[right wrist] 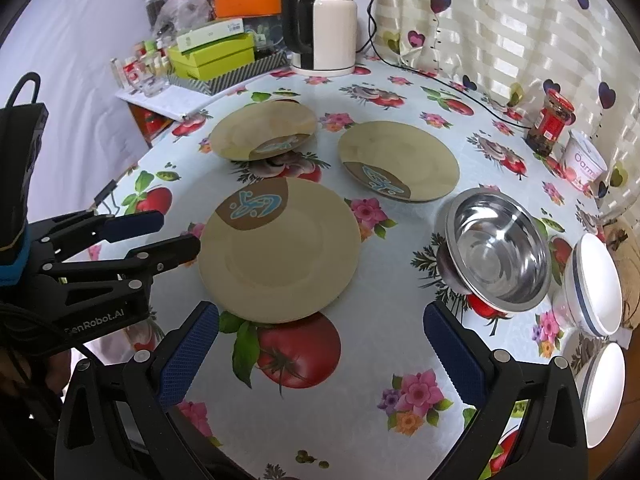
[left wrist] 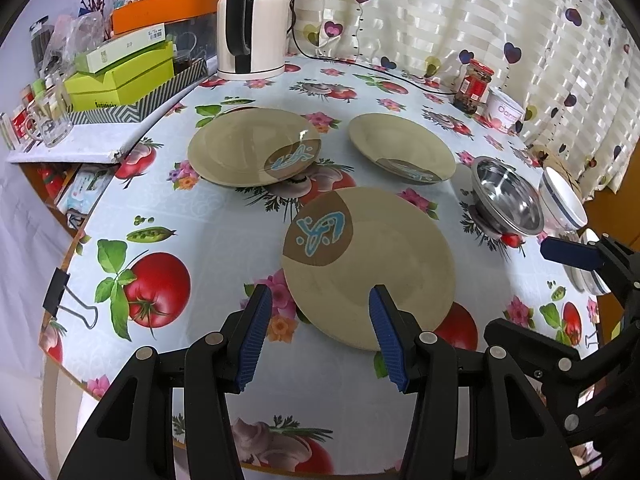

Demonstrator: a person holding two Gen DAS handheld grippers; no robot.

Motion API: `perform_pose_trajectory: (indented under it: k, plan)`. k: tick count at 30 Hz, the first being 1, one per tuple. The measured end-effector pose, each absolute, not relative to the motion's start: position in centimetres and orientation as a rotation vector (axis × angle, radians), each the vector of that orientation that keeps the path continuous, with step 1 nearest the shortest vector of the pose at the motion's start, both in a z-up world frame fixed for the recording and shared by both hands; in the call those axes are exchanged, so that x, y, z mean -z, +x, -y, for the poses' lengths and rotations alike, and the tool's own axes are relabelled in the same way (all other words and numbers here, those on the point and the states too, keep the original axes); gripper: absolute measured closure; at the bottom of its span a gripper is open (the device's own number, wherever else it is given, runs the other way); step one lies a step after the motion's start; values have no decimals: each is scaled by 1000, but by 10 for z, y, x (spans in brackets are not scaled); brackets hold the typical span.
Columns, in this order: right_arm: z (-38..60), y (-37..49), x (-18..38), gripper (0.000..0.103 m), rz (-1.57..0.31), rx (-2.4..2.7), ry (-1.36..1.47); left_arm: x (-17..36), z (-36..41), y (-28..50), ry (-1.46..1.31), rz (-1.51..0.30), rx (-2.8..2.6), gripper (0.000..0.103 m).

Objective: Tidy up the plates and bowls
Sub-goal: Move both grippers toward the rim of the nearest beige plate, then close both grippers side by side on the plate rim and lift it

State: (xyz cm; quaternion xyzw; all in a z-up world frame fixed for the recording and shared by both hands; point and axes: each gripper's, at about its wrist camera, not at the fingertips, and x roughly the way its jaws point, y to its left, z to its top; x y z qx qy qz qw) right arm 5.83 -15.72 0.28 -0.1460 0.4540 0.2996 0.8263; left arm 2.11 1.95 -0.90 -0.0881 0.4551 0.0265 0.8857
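Observation:
Three tan plates with a brown patch and a blue motif lie apart on the table: a near plate [left wrist: 368,268] [right wrist: 280,250], a far left plate [left wrist: 254,146] [right wrist: 264,132] and a far right plate [left wrist: 402,148] [right wrist: 398,160]. A steel bowl [left wrist: 508,198] [right wrist: 498,250] stands to the right, and beside it a white bowl with a blue stripe [left wrist: 562,200] [right wrist: 594,284]. A second white bowl [right wrist: 604,392] sits nearer the table edge. My left gripper [left wrist: 321,296] [right wrist: 178,230] is open at the near plate's near-left rim. My right gripper [right wrist: 320,314] is wide open above the cloth, just short of that plate.
A white and black kettle [left wrist: 254,20] [right wrist: 324,20] stands at the back with a cable trailing right. A red-lidded jar [left wrist: 474,86] [right wrist: 550,122] and a yoghurt cup [left wrist: 504,110] [right wrist: 584,162] sit by the curtain. Stacked green boxes [left wrist: 120,76] fill a side shelf. A binder clip [left wrist: 68,300] grips the cloth's left edge.

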Motion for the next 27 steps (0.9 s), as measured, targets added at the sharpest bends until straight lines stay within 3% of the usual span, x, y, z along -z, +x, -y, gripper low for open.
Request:
perform_pose_trajectory:
  k: [21,23,27]
  plan:
    - [146,78,3,7,-980,-668,-318,13,-36,36,-204,-947,-77,51]
    - [142,79,2,12,-979,-670,-326,13,-38,37,-204,-944,-79,51]
    - [135,85,4,14,-992,-692,-327,10,-45,40,-209,-931,-91,51]
